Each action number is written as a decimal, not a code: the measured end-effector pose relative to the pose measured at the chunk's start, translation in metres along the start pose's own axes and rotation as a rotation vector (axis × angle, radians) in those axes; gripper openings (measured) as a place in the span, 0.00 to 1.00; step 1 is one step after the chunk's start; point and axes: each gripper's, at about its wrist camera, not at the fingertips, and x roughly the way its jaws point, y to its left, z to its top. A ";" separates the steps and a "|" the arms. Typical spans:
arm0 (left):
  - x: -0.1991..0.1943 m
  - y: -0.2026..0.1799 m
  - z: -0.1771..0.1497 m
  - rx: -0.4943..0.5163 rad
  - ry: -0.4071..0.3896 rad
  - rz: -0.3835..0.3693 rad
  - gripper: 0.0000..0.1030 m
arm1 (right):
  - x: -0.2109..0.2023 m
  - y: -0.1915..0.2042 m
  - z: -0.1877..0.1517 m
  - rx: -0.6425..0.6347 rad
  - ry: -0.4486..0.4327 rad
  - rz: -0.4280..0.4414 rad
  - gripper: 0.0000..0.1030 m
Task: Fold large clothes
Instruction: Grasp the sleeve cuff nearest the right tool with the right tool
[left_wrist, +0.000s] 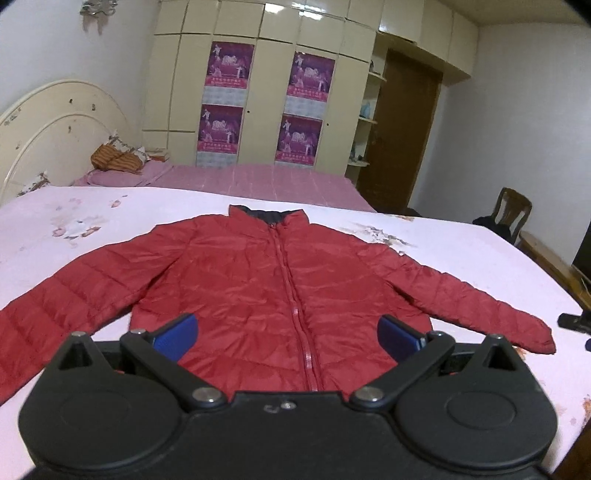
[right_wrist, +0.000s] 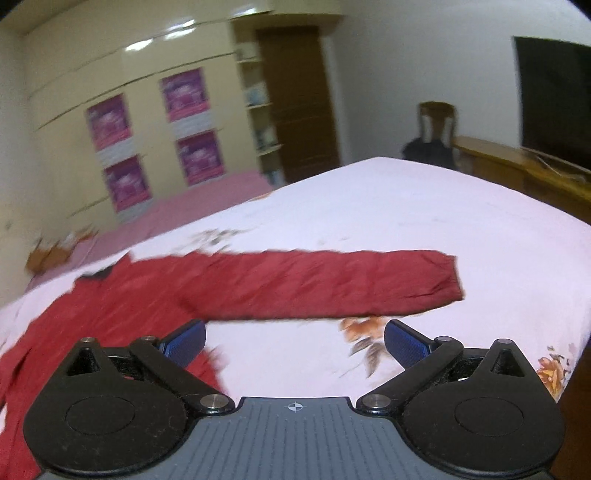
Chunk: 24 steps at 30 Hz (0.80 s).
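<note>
Red quilted jacket (left_wrist: 273, 280) lies flat on the bed (left_wrist: 461, 251), front side up, zip closed to the collar, which points away from the cameras. Both sleeves stretched out to the sides; no crease or fold visible anywhere in the body. Judgement: folding not started, garment only laid out and smoothed.

Left claw (left_wrist: 288, 338): blue pads spread wide, nothing between them, hovering above the hem near the zip line. No contact with the fabric that I can see.

Right claw (right_wrist: 294, 343): pads likewise spread and empty, over bare sheet just beside the jacket's hem corner. Right sleeve (right_wrist: 325, 284) runs straight across this view, cuff well out on the sheet. This view is motion-blurred, so fine detail is unreliable.

Remaining, as judged: bring each sleeve in across the chest, then fold the body, probably hem toward collar. The right sleeve looks like the nearest candidate for a first grasp. Slippery padded shell may spring back open.
</note>
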 end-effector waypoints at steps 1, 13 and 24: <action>0.008 -0.003 0.000 0.002 0.007 -0.002 1.00 | 0.006 -0.008 0.003 0.016 -0.006 -0.012 0.99; 0.099 -0.059 0.014 0.042 0.106 0.002 1.00 | 0.108 -0.115 0.012 0.296 0.096 -0.090 0.53; 0.154 -0.112 0.022 0.071 0.192 0.003 1.00 | 0.143 -0.163 -0.006 0.443 0.098 -0.058 0.52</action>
